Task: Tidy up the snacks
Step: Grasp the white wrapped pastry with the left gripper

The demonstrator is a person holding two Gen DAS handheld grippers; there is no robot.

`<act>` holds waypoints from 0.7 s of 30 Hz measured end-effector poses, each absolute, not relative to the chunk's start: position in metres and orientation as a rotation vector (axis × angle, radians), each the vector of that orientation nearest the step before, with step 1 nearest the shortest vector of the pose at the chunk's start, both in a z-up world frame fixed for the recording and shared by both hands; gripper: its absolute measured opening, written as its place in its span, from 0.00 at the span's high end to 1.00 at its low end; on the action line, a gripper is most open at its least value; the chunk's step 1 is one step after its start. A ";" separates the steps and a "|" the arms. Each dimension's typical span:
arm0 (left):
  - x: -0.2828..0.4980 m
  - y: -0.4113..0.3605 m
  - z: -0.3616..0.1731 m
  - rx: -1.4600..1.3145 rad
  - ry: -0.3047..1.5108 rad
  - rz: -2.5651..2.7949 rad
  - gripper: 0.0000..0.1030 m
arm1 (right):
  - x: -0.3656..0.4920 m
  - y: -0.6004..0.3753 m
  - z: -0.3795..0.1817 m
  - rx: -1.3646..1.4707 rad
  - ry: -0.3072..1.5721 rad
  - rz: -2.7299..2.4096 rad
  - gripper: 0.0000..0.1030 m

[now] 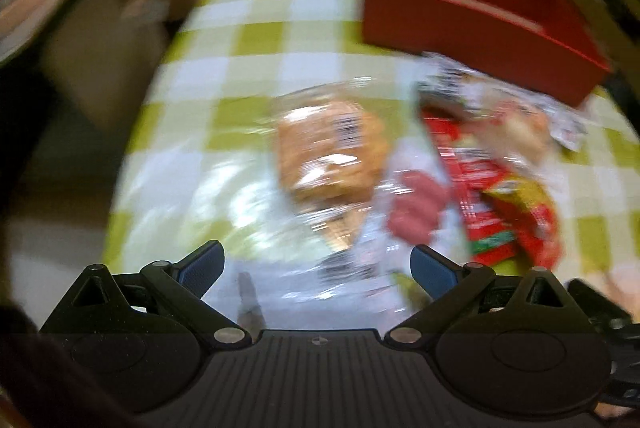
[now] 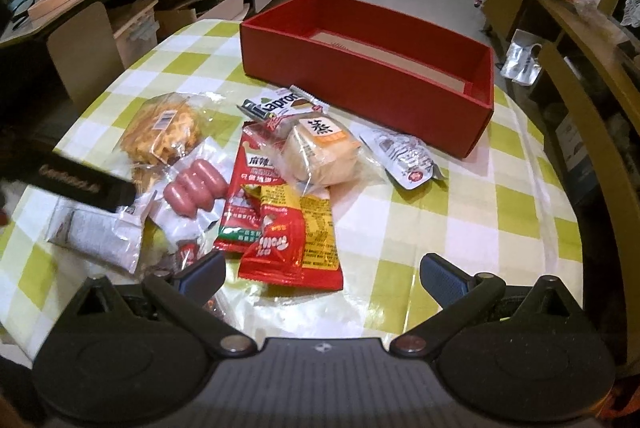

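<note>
Both grippers' jaws spread (empty).

You are looking at one red box sitting on one checked table. Lying in front of it are about eight snack packets: one bag of fried noodles, one pack holding four pink sausages, two red sachets, one pale cake, two white wrappers, and one grey packet.

Blurred snack packets, left view
</note>
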State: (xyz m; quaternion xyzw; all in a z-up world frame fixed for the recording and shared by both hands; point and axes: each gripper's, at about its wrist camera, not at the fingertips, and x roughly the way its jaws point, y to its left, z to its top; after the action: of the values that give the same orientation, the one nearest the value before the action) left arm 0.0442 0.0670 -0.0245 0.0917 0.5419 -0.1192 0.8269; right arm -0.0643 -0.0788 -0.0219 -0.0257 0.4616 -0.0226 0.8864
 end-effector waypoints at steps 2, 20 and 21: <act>0.049 0.058 -0.031 0.245 1.153 -0.323 0.02 | -0.064 -0.080 -0.022 -0.046 0.965 -0.044 0.00; 0.002 0.090 -0.062 0.389 1.308 -0.398 0.03 | -0.064 -0.078 -0.024 -0.016 1.001 0.004 0.00; -0.003 0.094 -0.058 0.398 1.300 -0.400 0.03 | -0.065 -0.078 -0.023 -0.016 1.003 0.006 0.00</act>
State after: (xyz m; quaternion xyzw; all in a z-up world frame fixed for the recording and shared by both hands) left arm -0.0026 0.0937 -0.0578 0.1827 0.5970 -0.1837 0.7592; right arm -0.0646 -0.0780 -0.0233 -0.0079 0.4808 0.0031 0.8768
